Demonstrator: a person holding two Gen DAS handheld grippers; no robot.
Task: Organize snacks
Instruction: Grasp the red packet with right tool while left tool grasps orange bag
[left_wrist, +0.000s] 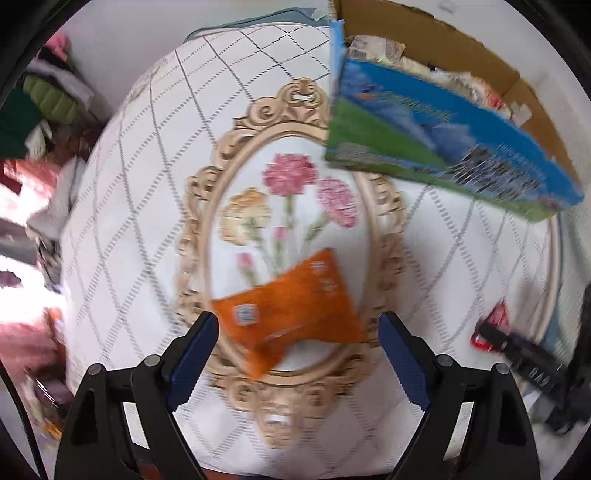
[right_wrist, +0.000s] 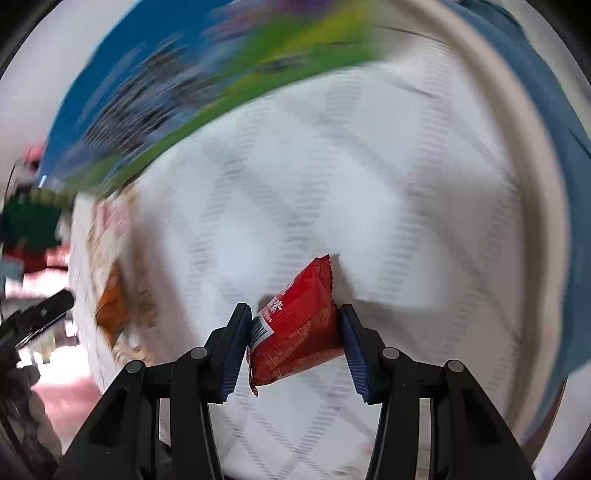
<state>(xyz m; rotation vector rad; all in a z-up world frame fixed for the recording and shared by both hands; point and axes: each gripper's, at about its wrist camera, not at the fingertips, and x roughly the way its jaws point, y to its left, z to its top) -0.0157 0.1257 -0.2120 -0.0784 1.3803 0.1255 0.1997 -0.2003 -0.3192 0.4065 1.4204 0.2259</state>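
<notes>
Red packet pinched between right claw pads.

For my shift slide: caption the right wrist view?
Right tongs closed on a red snack packet over the quilted white cloth.

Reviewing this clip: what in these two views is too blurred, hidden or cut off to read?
- Left wrist view: box contents small, half hidden behind the blue and green wall.
- Left wrist view: red packet partly hidden by the right gripper.
- Right wrist view: box print smeared by motion.
- Right wrist view: orange packet blurred near the edge.
</notes>
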